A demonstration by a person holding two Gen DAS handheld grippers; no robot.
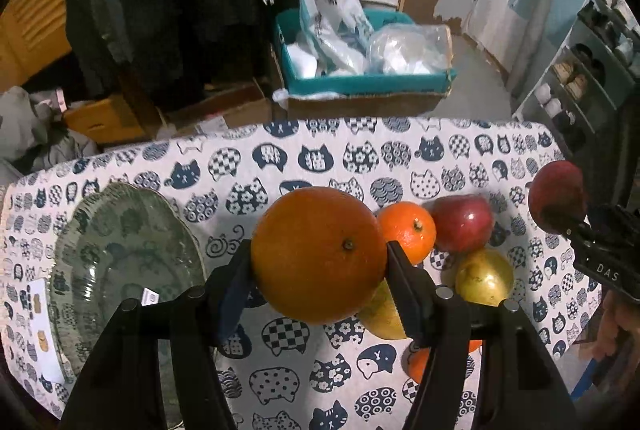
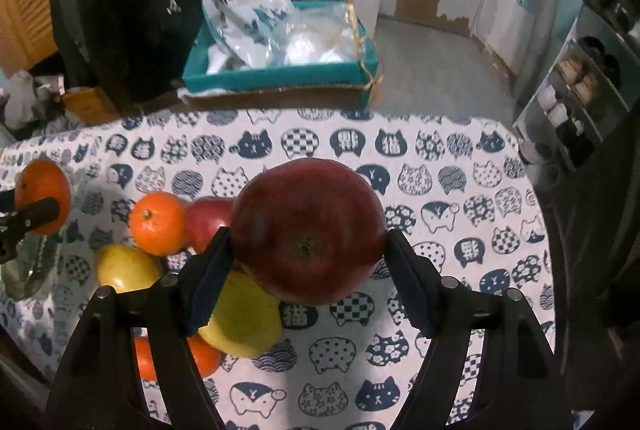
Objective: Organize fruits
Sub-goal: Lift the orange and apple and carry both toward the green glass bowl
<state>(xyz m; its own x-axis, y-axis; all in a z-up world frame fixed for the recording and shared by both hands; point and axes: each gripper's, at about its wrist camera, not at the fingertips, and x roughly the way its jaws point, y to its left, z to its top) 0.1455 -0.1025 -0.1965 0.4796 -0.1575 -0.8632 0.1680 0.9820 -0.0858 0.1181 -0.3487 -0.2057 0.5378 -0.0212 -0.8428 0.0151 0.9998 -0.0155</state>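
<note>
My left gripper (image 1: 318,258) is shut on a large orange (image 1: 316,254) and holds it above the cat-print tablecloth (image 1: 320,158). My right gripper (image 2: 308,242) is shut on a dark red apple (image 2: 308,230); it also shows at the right edge of the left wrist view (image 1: 556,196). On the cloth lie a small tangerine (image 1: 410,230), a second red apple (image 1: 464,228), two yellow pears (image 1: 484,276) (image 2: 244,318) and another orange (image 2: 200,354), partly hidden by fingers. A clear glass plate (image 1: 124,270) sits at the left.
Beyond the table's far edge stand a teal box (image 1: 360,82) with plastic bags, cardboard boxes (image 1: 104,118) and dark hanging clothes. A shelf with shoes (image 1: 580,78) stands at the right. Small cards (image 1: 150,296) lie by the plate.
</note>
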